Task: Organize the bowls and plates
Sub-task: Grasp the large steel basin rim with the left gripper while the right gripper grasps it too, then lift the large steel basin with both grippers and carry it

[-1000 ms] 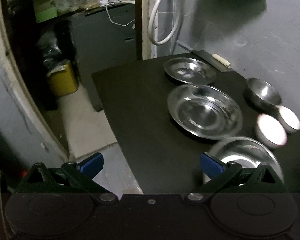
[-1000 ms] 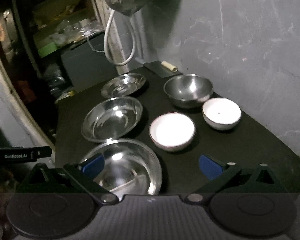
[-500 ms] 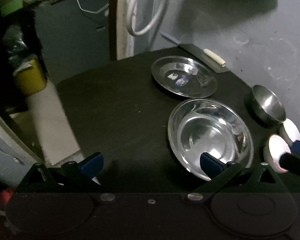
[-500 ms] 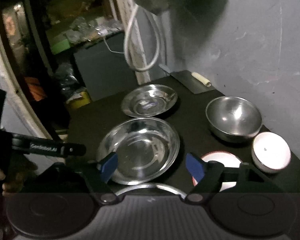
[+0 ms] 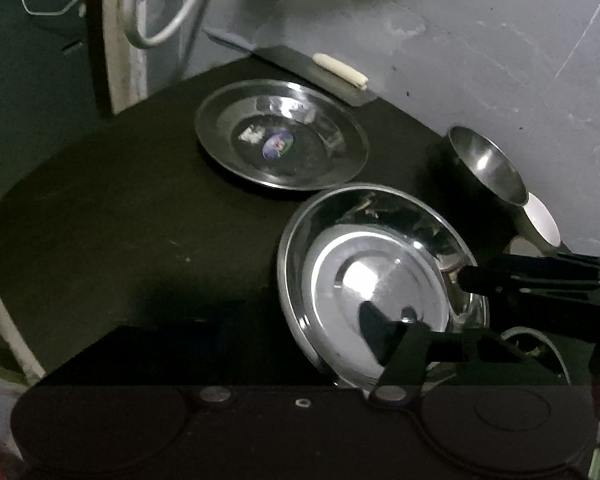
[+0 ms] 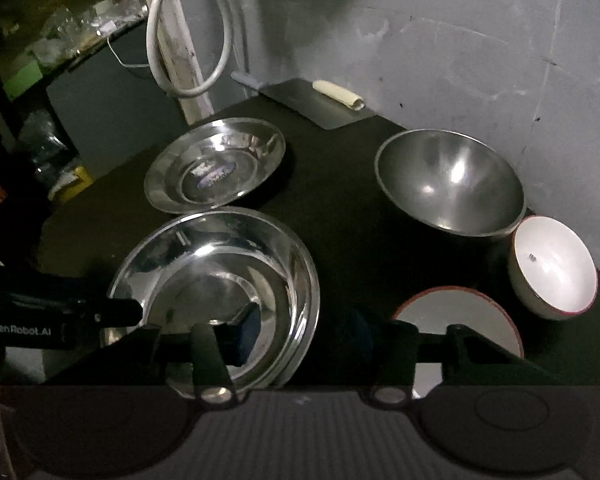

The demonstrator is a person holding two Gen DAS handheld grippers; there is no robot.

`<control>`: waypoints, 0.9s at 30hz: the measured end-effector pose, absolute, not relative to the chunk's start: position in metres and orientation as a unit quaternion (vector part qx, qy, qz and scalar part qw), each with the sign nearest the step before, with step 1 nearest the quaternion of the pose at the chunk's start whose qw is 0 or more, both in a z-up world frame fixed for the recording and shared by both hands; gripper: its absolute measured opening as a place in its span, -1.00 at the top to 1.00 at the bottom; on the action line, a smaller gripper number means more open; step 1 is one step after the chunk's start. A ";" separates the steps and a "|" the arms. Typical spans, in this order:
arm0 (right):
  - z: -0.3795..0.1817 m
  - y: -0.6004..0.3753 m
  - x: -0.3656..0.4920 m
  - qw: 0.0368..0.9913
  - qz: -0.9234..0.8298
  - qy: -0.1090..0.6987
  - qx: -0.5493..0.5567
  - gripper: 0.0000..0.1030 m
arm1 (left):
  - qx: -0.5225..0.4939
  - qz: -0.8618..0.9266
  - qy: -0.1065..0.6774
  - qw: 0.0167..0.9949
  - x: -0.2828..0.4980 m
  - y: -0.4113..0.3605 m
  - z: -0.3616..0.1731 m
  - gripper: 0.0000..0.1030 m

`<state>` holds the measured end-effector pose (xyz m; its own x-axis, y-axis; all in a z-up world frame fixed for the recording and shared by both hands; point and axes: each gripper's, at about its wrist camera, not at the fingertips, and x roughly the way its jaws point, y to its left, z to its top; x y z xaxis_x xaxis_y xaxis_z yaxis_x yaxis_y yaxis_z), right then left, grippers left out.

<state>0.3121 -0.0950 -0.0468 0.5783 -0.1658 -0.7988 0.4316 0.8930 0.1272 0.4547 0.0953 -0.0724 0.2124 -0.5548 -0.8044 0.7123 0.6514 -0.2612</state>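
Note:
A large steel plate (image 5: 380, 276) (image 6: 220, 268) lies mid-table on the black table (image 5: 140, 216). My left gripper (image 5: 300, 332) straddles its left rim, jaws closing, one finger (image 5: 380, 332) over the plate's inside, the other dark outside it. At the opposite rim, my right gripper (image 6: 304, 334) also has closing jaws, the rim between its blue pads (image 6: 246, 330). No pad visibly presses. A smaller steel plate (image 5: 280, 136) (image 6: 216, 164) lies behind. A steel bowl (image 6: 452, 184), a white bowl (image 6: 556, 268) and a red-rimmed white bowl (image 6: 460, 312) stand to the right.
A grey wall (image 6: 460, 40) runs close behind the bowls. A flat grey board (image 6: 320, 104) with a pale roll (image 6: 340, 94) lies at the table's back corner. A white cable loop (image 6: 188, 40) hangs by a post. Cluttered shelves stand at the left.
Both grippers moved forward and down from the near plate to the large middle plate. Both pairs of jaws narrowed from wide open to astride its rims.

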 end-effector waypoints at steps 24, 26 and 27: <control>-0.047 -0.096 0.298 0.886 -0.139 0.404 0.178 0.67 | 0.072 -0.423 0.473 0.770 0.453 0.103 -0.068 0.70; -0.040 -0.095 0.294 0.890 -0.136 0.397 0.177 0.67 | 0.074 -0.424 0.465 0.773 0.450 0.104 -0.058 0.70; -0.037 -0.095 0.291 0.892 -0.135 0.393 0.178 0.67 | 0.075 -0.425 0.463 0.774 0.448 0.104 -0.054 0.70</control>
<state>0.2905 -0.0952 -0.0365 0.6546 -0.1005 -0.7493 0.3803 0.9003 0.2116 0.4478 0.1043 -0.0544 0.2092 -0.5884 -0.7810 0.7275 0.6273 -0.2777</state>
